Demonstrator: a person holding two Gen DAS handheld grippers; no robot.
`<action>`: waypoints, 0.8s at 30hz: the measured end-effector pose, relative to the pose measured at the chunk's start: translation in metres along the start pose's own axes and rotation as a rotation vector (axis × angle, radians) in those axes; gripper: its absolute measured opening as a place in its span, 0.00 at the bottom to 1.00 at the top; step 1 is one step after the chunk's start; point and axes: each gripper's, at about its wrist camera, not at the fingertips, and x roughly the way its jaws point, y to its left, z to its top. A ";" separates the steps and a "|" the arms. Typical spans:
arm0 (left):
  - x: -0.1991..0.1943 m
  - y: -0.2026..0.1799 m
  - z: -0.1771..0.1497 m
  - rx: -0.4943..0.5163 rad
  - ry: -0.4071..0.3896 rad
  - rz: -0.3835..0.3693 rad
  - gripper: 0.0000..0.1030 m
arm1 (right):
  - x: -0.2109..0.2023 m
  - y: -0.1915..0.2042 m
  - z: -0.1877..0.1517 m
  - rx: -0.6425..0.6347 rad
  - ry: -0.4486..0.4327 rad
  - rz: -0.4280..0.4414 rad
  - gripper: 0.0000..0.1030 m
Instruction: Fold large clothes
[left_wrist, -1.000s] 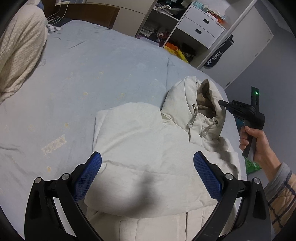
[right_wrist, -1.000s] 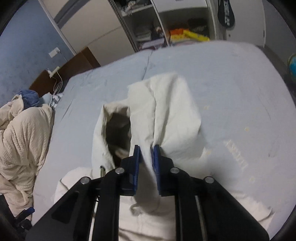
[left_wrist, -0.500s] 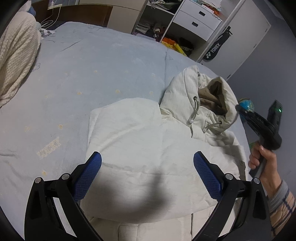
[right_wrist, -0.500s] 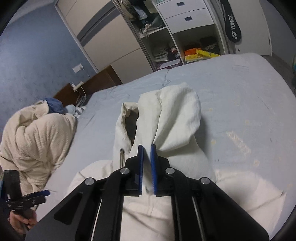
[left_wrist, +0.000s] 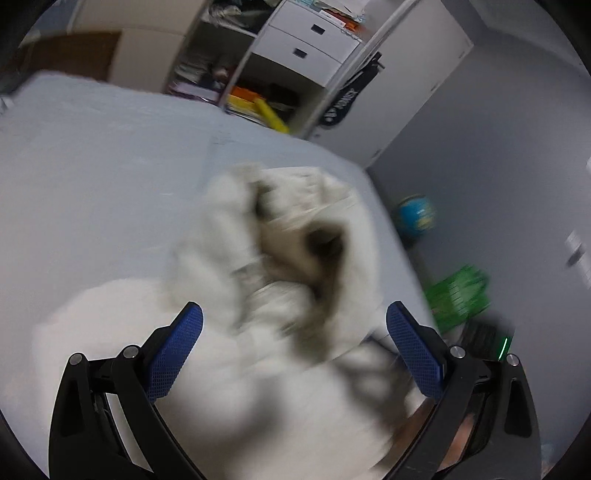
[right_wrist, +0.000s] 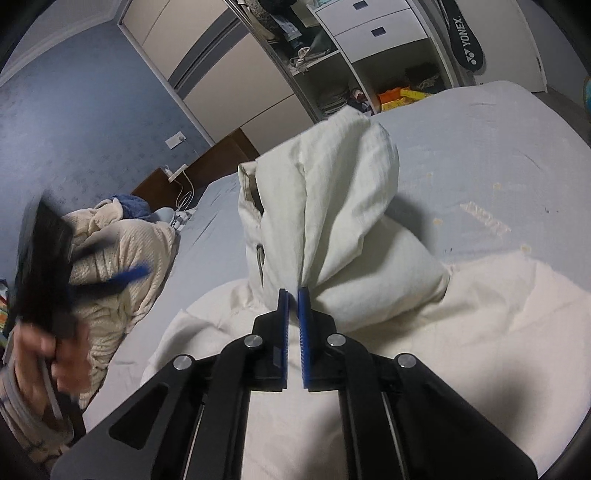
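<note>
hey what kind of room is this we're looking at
Most likely a bedroom. A wide bed with a pale blue sheet fills the view, a headboard stands against the wall, and an open wardrobe with shelves and drawers stands behind it.

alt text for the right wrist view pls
The right gripper, blue pads shut, pinches the hood of a cream hooded jacket lying on a pale blue bed. At left, blurred, a hand holds the left gripper.

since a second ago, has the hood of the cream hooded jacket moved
Yes. In the right wrist view the hood now stands lifted off the pale blue bedsheet, its tip up near the bed's far edge, pinched in the right gripper; earlier it lay lower.
</note>
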 end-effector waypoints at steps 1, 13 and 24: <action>0.015 -0.002 0.008 -0.057 0.002 -0.051 0.93 | -0.002 0.000 -0.003 -0.005 0.003 0.005 0.00; 0.153 -0.003 0.064 -0.303 0.069 -0.079 0.91 | -0.065 0.014 -0.032 0.083 0.002 0.061 0.00; 0.229 0.005 0.103 -0.477 0.206 -0.185 0.88 | -0.054 -0.008 -0.074 0.160 0.043 -0.051 0.00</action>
